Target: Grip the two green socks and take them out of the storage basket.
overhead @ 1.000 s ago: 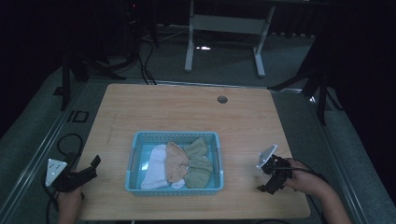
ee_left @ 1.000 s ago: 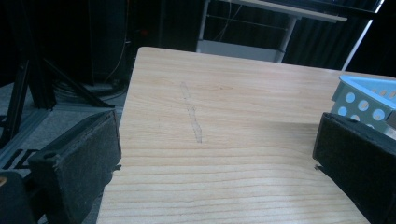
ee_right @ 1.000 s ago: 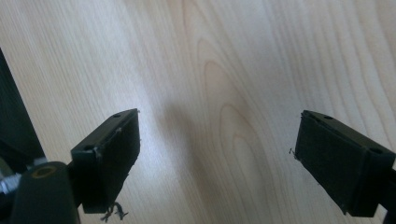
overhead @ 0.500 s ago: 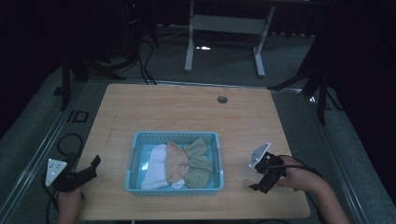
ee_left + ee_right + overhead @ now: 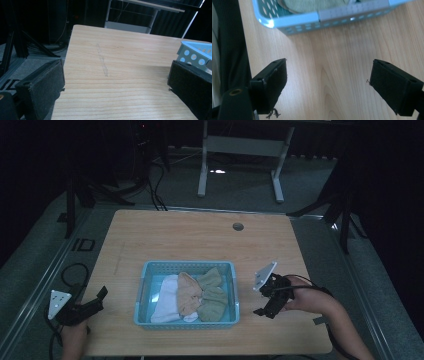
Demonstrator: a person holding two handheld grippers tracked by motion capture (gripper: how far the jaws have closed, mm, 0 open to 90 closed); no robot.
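High view: a rectangular wooden table [image 5: 190, 240] with a light, straight grain carries a light-blue plastic basket [image 5: 145, 292] with perforated walls, set near the front edge at the middle. Inside the basket lie three soft, crumpled cloths side by side: a white cloth [image 5: 165, 301] at the left, a peach cloth [image 5: 187, 294] in the middle and an olive-green cloth [image 5: 212, 295] at the right, each touching its neighbour. The left gripper [image 5: 100, 296] rests at the table's front left corner, well apart from the basket, its jaws pointing toward the basket. The right gripper [image 5: 262, 302] is held just to the right of the basket, near its right wall but not touching it. Left gripper view: the two black, foam-padded jaws stand wide apart over bare wood with nothing between them; a corner of the basket [image 5: 192, 53] appears beyond the right-hand jaw. Right gripper view: the jaws of the right gripper [image 5: 328, 75] are spread wide with only wood grain between them; the basket [image 5: 317, 21], with its rows of round holes and the olive-green cloth [image 5: 312, 5] inside, lies just ahead of the jaw tips, apart from them.
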